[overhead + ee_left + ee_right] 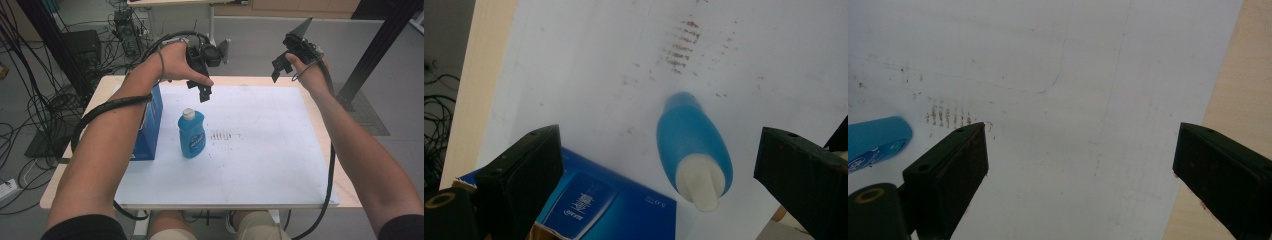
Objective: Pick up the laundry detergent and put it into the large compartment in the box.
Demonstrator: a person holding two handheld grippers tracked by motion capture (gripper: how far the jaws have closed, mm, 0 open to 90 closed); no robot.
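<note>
in the high view the left gripper (204,92) hangs over the far left part of the white sheet (260,165), above and beyond the blue bottle (191,134), while the right gripper (278,70) is held up past the far edge of the table (345,192) — how wide either one is spread is hard to read here. the bottle stands upright with its white cap on top, just right of a blue carton (150,125) that sits near the sheet's left edge; the sheet's whole right half lies bare apart from a patch of brown smudges (224,135). in the left gripper view the jaws stand wide apart with nothing between them, looking down on the bottle (694,150) and its white cap (700,181), the carton (594,205) beside it and the table's wooden left edge (484,75) beyond. in the right gripper view the jaws are likewise spread wide and empty over bare sheet (1073,125) — the bottle's base (875,140) at far left, the smudges (950,117) near it, the wooden edge (1243,90) at right.
</note>
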